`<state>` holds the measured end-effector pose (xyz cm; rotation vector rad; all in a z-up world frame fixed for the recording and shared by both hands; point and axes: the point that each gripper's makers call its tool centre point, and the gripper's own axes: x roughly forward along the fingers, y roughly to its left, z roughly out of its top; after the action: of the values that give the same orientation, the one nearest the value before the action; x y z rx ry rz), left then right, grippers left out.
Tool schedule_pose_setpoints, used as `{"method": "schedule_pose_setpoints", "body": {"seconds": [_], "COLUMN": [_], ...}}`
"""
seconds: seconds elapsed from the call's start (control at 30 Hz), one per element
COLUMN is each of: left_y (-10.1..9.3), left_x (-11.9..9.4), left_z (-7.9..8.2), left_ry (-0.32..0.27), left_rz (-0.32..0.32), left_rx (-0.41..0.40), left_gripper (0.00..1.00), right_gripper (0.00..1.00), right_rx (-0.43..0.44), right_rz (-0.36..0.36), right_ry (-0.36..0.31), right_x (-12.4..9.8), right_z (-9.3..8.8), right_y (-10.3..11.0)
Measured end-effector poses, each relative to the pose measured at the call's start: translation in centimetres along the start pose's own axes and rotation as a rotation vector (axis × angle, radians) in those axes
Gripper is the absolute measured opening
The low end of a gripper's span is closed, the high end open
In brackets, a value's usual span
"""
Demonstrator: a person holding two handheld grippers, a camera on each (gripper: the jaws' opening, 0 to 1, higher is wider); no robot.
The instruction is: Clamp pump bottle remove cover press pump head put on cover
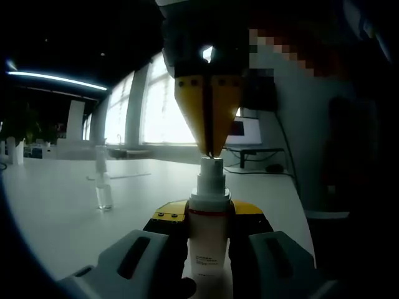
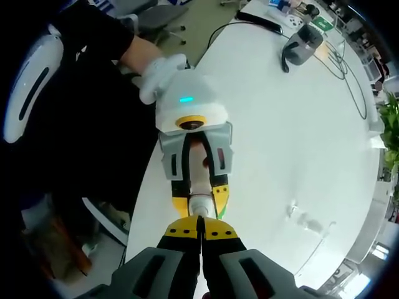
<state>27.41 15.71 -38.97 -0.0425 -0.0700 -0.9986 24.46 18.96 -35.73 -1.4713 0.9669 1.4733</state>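
Left gripper view has the pump bottle (image 1: 209, 233) standing upright between the left gripper (image 1: 209, 249) jaws, which are clamped on its white body just below the red band, over the white table (image 1: 62, 212). From above, the right gripper (image 1: 210, 149) comes down with its yellow jaws pressed together, tips resting on the pump head (image 1: 211, 167). A clear cover (image 1: 103, 184) stands on the table well to the left of the bottle, apart from it. Right gripper view looks down along the right gripper's (image 2: 201, 219) closed yellow tips onto the bottle's top (image 2: 199, 202), with the left gripper (image 2: 198, 165) holding the bottle beyond and a person's gloved hand (image 2: 156, 75) behind it. Judging by this, clamping and cover removal are done, the press on the pump head appears under way or about to start, and putting the cover back is left. The bottle's long axis runs vertical, pump head pointing straight up toward the right gripper, base toward the table.
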Motion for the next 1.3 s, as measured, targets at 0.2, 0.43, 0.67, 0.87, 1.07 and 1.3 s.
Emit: {"method": "schedule_pose_setpoints", "body": {"seconds": [0.2, 0.43, 0.67, 0.87, 1.07, 1.3], "left_y": [-0.07, -0.01, -0.04, -0.06, 0.04, -0.05], "left_x": [0.01, 0.00, 0.01, 0.01, 0.02, 0.04], "left_z": [0.01, -0.02, -0.01, -0.01, -0.03, 0.00], "left_ry": [0.000, 0.000, 0.000, 0.000, 0.000, 0.000], "left_rz": [0.000, 0.000, 0.000, 0.000, 0.000, 0.001], "left_rx": [0.000, -0.001, 0.000, 0.001, 0.000, 0.001], "left_gripper": [0.15, 0.15, 0.15, 0.15, 0.15, 0.15], "right_gripper": [0.00, 0.00, 0.00, 0.00, 0.00, 0.00], "right_rx": [-0.001, -0.003, -0.002, -0.001, -0.007, 0.005], "right_rz": [-0.002, -0.001, -0.001, -0.002, -0.002, -0.002], "right_ry": [0.000, 0.001, 0.001, 0.004, 0.003, 0.000], "right_x": [0.00, -0.01, -0.01, 0.08, 0.22, 0.59], "right_z": [-0.02, -0.02, -0.05, -0.07, -0.06, -0.02], "right_y": [0.01, -0.07, -0.05, -0.03, 0.00, -0.05]}}
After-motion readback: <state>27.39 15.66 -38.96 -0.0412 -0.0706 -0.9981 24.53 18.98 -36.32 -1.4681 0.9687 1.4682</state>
